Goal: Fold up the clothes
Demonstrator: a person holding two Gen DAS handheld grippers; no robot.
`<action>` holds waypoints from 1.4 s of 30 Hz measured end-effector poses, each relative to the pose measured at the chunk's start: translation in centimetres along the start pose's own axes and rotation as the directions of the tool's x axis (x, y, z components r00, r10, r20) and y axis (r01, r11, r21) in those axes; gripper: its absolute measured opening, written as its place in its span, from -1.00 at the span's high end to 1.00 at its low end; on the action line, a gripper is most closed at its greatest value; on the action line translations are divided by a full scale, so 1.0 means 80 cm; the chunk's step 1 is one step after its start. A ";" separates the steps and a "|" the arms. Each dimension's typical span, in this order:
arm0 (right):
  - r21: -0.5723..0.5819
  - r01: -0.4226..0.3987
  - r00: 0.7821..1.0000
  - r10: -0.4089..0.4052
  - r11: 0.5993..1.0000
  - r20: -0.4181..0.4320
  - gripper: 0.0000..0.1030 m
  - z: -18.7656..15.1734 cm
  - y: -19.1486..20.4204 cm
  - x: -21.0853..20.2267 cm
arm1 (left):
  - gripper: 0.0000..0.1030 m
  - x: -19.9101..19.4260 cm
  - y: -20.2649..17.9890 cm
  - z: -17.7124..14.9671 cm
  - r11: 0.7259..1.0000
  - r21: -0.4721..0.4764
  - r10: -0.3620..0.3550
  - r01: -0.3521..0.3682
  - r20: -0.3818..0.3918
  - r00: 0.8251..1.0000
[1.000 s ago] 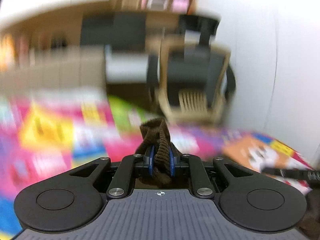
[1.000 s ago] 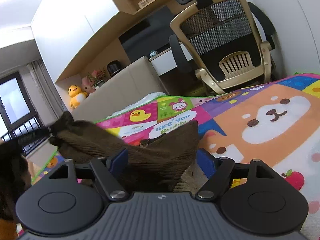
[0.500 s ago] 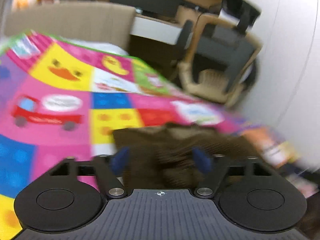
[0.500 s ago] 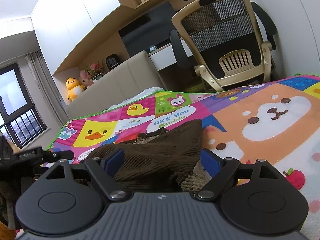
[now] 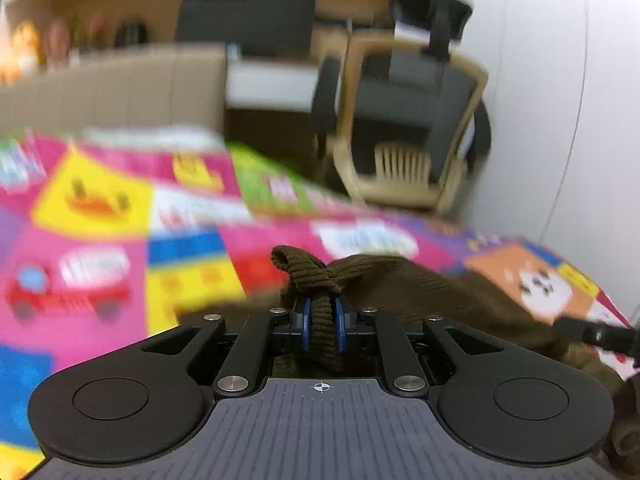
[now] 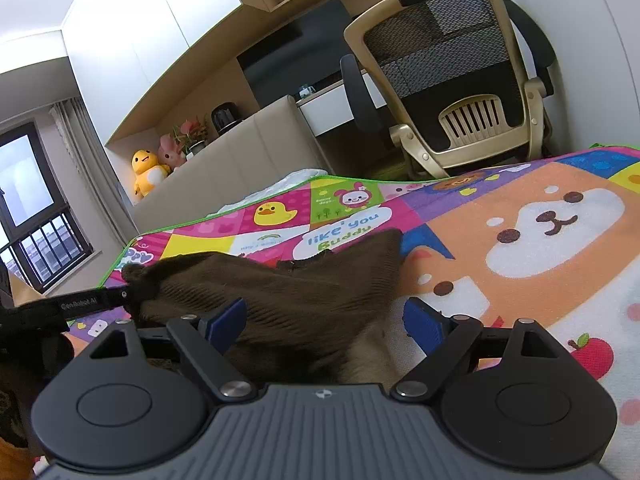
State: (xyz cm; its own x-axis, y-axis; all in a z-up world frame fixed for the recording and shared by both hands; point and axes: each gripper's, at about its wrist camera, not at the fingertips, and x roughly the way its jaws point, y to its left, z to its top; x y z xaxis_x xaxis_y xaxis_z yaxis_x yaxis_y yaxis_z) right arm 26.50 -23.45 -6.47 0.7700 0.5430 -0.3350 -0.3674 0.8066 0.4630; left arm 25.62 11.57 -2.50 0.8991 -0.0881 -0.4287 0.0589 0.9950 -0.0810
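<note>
A brown corduroy garment [image 6: 304,296] lies bunched on the colourful cartoon play mat [image 6: 520,280]. My left gripper [image 5: 320,312] is shut on a gathered fold of the garment [image 5: 420,284], which sticks up between its blue pads. In the right wrist view, the left gripper [image 6: 124,298] pinches the cloth's left corner. My right gripper [image 6: 324,316] has its jaws wide and still opening. The cloth lies between its blue pads [image 6: 226,318] without being pressed. One of its fingers [image 5: 592,334] shows at the right edge of the left wrist view.
A beige and black mesh office chair [image 6: 452,80] stands past the mat's far edge, beside a white wall. A beige padded headboard [image 6: 248,152] runs along the back left, with a yellow plush duck [image 6: 146,170] behind it. A window is at far left.
Half a second ago the left gripper stood open over the garment. It has since shut on a fold near the corner. The right jaws have widened, and the cloth has sunk onto the mat.
</note>
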 end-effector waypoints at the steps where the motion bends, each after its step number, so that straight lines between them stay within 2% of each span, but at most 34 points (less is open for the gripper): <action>1: 0.000 0.001 1.000 -0.001 1.000 -0.002 -0.68 0.000 0.000 0.000 | 0.74 0.001 0.002 0.001 1.000 0.004 0.021 -0.021 -0.002 1.000; 3: 0.003 0.015 1.000 -0.015 1.000 -0.009 -0.68 0.001 0.000 0.001 | 0.73 0.017 0.014 -0.013 0.999 0.001 0.043 -0.043 -0.102 0.994; 6: -0.048 0.035 0.999 -0.037 0.998 -0.031 -0.67 0.012 0.009 0.001 | 0.50 0.033 0.027 -0.034 0.998 0.008 0.066 -0.066 -0.228 0.971; 8: -0.132 0.043 0.999 -0.046 0.990 -0.022 -0.64 0.026 0.023 -0.004 | 0.34 0.021 0.032 -0.030 0.998 0.015 0.063 -0.061 -0.204 0.977; 10: -0.216 0.044 0.999 -0.047 0.975 -0.007 -0.59 0.045 0.040 -0.008 | -0.06 0.002 0.040 -0.014 0.998 -0.006 0.054 -0.055 -0.150 0.987; 12: -0.219 -0.020 0.999 0.009 0.976 -0.053 -0.48 0.060 0.053 0.002 | -0.14 -0.020 0.047 0.008 0.999 -0.048 0.002 -0.005 -0.077 0.997; 14: -0.216 -0.086 0.993 0.065 0.973 -0.102 -0.24 0.075 0.065 0.012 | -0.21 -0.030 0.045 0.024 0.995 -0.076 -0.062 0.059 -0.028 0.998; 15: -0.188 -0.124 0.983 0.095 0.974 -0.156 -0.21 0.073 0.070 0.026 | -0.29 -0.034 0.045 0.031 0.992 -0.090 -0.094 0.093 -0.006 0.996; 16: -0.177 -0.138 0.972 0.098 0.974 -0.216 -0.17 0.066 0.075 0.044 | -0.35 -0.026 0.043 0.032 0.985 -0.112 -0.137 0.134 -0.020 0.990; 17: -0.198 -0.116 0.962 0.061 0.973 -0.264 -0.15 0.054 0.078 0.061 | -0.35 -0.017 0.041 0.031 0.976 -0.134 -0.177 0.171 -0.035 0.984; 19: -0.247 -0.062 0.935 -0.030 0.967 -0.354 -0.10 0.030 0.078 0.093 | -0.35 0.013 0.039 0.012 0.973 -0.163 -0.186 0.163 -0.139 0.973; 20: -0.261 -0.057 0.934 -0.041 0.964 -0.356 -0.06 0.026 0.076 0.096 | -0.34 0.028 0.038 0.002 0.972 -0.177 -0.189 0.156 -0.192 0.963; 21: -0.274 -0.052 0.933 -0.051 0.960 -0.357 -0.04 0.022 0.073 0.098 | -0.28 0.045 0.039 -0.011 0.977 -0.181 -0.161 0.115 -0.264 0.951; 22: -0.265 -0.043 0.940 -0.051 0.963 -0.337 -0.04 0.035 0.068 0.093 | -0.17 0.046 0.043 -0.016 0.980 -0.171 -0.148 0.103 -0.279 0.949; 24: -0.246 -0.024 0.953 -0.052 0.969 -0.299 -0.04 0.061 0.058 0.083 | -0.21 0.039 0.052 -0.014 0.982 -0.166 -0.136 0.091 -0.284 0.949; 25: -0.237 -0.016 0.959 -0.053 0.971 -0.279 -0.04 0.073 0.053 0.079 | -0.44 0.031 0.059 -0.007 0.981 -0.172 -0.136 0.090 -0.277 0.951; 27: -0.204 0.029 0.965 -0.080 0.979 -0.249 -0.04 0.101 0.037 0.080 | -0.58 0.029 0.085 0.009 0.969 -0.233 -0.137 0.077 -0.254 0.958; 28: -0.174 0.053 0.963 -0.097 0.983 -0.252 -0.04 0.111 0.027 0.089 | -0.59 0.027 0.098 0.018 0.962 -0.263 -0.137 0.071 -0.242 0.961; 29: -0.142 0.074 0.958 -0.110 0.987 -0.265 -0.04 0.118 0.016 0.100 | -0.60 0.027 0.112 0.026 0.954 -0.295 -0.136 0.064 -0.233 0.963; 30: -0.110 0.094 0.953 -0.122 0.989 -0.278 -0.04 0.124 0.006 0.112 | -0.61 0.038 0.127 0.029 0.936 -0.350 -0.141 0.047 -0.249 0.958; 33: -0.047 0.148 0.930 -0.156 0.988 -0.333 -0.06 0.123 -0.015 0.158 | -0.61 0.074 0.167 0.025 0.863 -0.506 -0.182 0.007 -0.297 0.937; 34: -0.042 0.173 0.919 -0.177 0.984 -0.353 -0.07 0.119 -0.019 0.173 | -0.61 0.083 0.175 0.020 0.839 -0.544 -0.202 0.001 -0.310 0.929; 36: -0.025 0.194 0.904 -0.189 0.981 -0.384 -0.07 0.104 -0.023 0.195 | -0.61 0.101 0.177 0.009 0.815 -0.579 -0.227 -0.003 -0.324 0.919; 37: -0.013 0.198 0.899 -0.186 0.980 -0.396 -0.12 0.098 -0.025 0.204 | -0.69 0.105 0.173 0.006 0.817 -0.576 -0.221 -0.002 -0.317 0.922; 38: -0.030 0.187 0.907 -0.185 0.982 -0.378 -0.08 0.093 -0.017 0.201 | -0.75 0.109 0.169 0.004 0.820 -0.573 -0.215 -0.002 -0.311 0.926; 40: -0.069 0.142 0.907 -0.158 0.987 -0.391 0.06 0.088 -0.001 0.203 | -0.77 0.111 0.158 0.006 0.839 -0.544 -0.206 0.011 -0.300 0.931; 41: -0.132 0.144 0.905 -0.184 0.981 -0.383 0.28 0.085 0.011 0.203 | -0.75 0.114 0.151 0.007 0.851 -0.524 -0.202 0.016 -0.300 0.932; 42: -0.195 0.144 0.904 -0.210 0.970 -0.373 0.50 0.082 0.023 0.203 | -0.55 0.117 0.144 0.007 0.862 -0.506 -0.200 0.019 -0.304 0.931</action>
State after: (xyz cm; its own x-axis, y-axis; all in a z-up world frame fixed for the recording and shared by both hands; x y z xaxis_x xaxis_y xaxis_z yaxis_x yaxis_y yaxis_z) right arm 41.75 -14.67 -5.68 0.5781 0.4088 -0.7062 -0.3469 0.9065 0.2408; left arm 34.93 22.25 -6.92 0.6937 -0.2953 -0.6569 -0.1513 0.8320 -0.5338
